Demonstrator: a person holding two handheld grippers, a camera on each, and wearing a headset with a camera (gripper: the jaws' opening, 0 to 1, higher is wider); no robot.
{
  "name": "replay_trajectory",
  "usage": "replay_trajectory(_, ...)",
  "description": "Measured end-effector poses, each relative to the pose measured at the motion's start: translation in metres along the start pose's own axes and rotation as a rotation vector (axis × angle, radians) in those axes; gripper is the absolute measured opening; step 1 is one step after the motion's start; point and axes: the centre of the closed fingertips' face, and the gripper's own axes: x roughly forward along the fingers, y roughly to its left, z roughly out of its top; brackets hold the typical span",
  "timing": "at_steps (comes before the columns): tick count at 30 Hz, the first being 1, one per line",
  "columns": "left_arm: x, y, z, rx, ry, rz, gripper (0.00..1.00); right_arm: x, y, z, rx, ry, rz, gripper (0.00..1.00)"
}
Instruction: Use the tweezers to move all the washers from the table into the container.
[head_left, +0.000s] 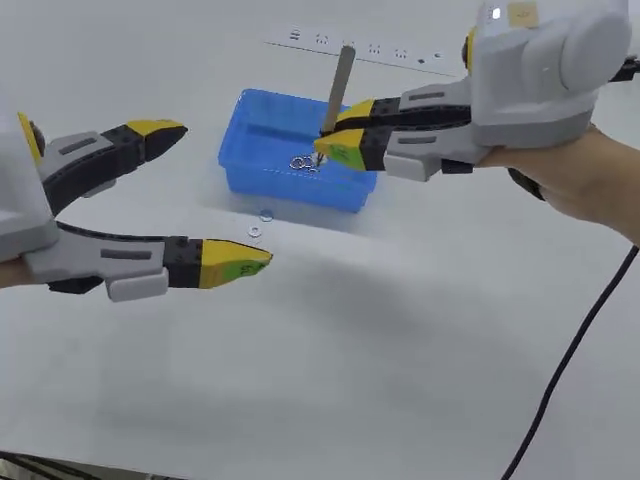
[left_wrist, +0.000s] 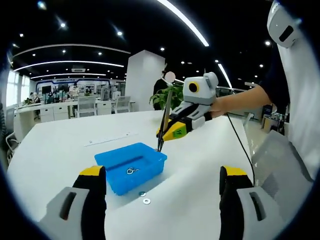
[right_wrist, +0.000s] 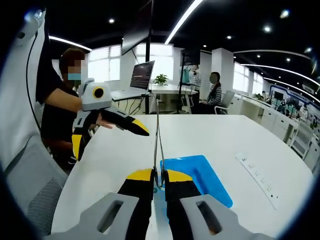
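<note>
Behind the work, an open-plan office with ceiling strip lights, desks and chairs is seen in both gripper views, and seated people are visible in the right gripper view. A white surface (head_left: 400, 350) carries the work, with a power strip (head_left: 370, 50) lying along its far edge and a black cable (head_left: 570, 350) trailing across its near right part.

A blue container (head_left: 280, 188) is placed toward the far middle of the surface. A small cluster of washers (head_left: 302, 163) is seen on its floor, near the front wall. Two more washers (head_left: 260, 223) are left on the surface just in front of the container, close together and apart from its wall.

The right hand-held gripper (head_left: 327, 138) is held over the container by a hand (head_left: 570, 180), and its jaws are clenched on the tweezers (head_left: 341, 85). The tweezers are gripped roughly upright, slightly tilted, with the upper end rising above the jaws and the tips lowered into the container at the cluster of washers. Whether a washer is pinched in the tips cannot be told.

The left hand-held gripper (head_left: 228, 193) is held to the left of the container with its jaws spread wide and nothing between them. In the left gripper view, the container and the two loose washers are framed ahead between those jaws.
</note>
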Motion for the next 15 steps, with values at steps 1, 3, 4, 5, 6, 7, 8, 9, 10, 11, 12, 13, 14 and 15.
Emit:
replay_trajectory(1,0.000,0.001,0.000,-0.001,-0.001,0.003,1.00,0.000,-0.005,0.001,0.002,-0.004,-0.007,0.09)
replay_trajectory(3,0.000,0.002,0.001,0.001,-0.001,0.013,0.99,0.002,-0.018,0.003,0.013,-0.023,-0.032,0.09)
replay_trajectory(4,0.000,0.002,0.000,0.003,0.001,0.017,1.00,0.004,-0.024,0.001,0.015,-0.023,-0.041,0.09)
replay_trajectory(5,0.000,0.003,0.001,0.006,0.002,0.022,0.99,0.007,-0.034,-0.003,0.020,-0.020,-0.053,0.09)
replay_trajectory(6,0.000,0.003,0.001,0.007,0.001,0.024,0.99,0.010,-0.039,-0.006,0.027,-0.019,-0.060,0.09)
replay_trajectory(7,-0.001,0.003,0.002,0.003,-0.004,0.025,0.99,0.014,-0.045,-0.011,0.044,-0.018,-0.070,0.09)
replay_trajectory(8,-0.001,0.003,0.003,-0.002,-0.008,0.024,0.99,0.017,-0.048,-0.014,0.052,-0.017,-0.074,0.09)
replay_trajectory(9,-0.002,0.002,0.005,-0.010,-0.020,0.022,0.99,0.022,-0.053,-0.020,0.054,-0.014,-0.077,0.09)
replay_trajectory(10,-0.002,0.002,0.007,-0.020,-0.030,0.023,1.00,0.026,-0.056,-0.024,0.060,-0.009,-0.081,0.09)
replay_trajectory(11,-0.004,0.003,0.008,-0.026,-0.037,0.027,1.00,0.027,-0.057,-0.026,0.062,-0.006,-0.083,0.09)
replay_trajectory(12,-0.004,0.003,0.008,-0.023,-0.035,0.029,1.00,0.031,-0.060,-0.032,0.078,0.002,-0.085,0.09)
replay_trajectory(13,-0.005,0.004,0.007,-0.022,-0.034,0.037,1.00,0.034,-0.061,-0.036,0.084,0.004,-0.086,0.09)
replay_trajectory(14,-0.005,0.005,0.007,-0.024,-0.032,0.041,1.00,0.039,-0.063,-0.041,0.092,0.011,-0.089,0.09)
replay_trajectory(15,-0.007,0.005,0.005,-0.026,-0.028,0.044,1.00,0.041,-0.064,-0.044,0.097,0.016,-0.089,0.09)
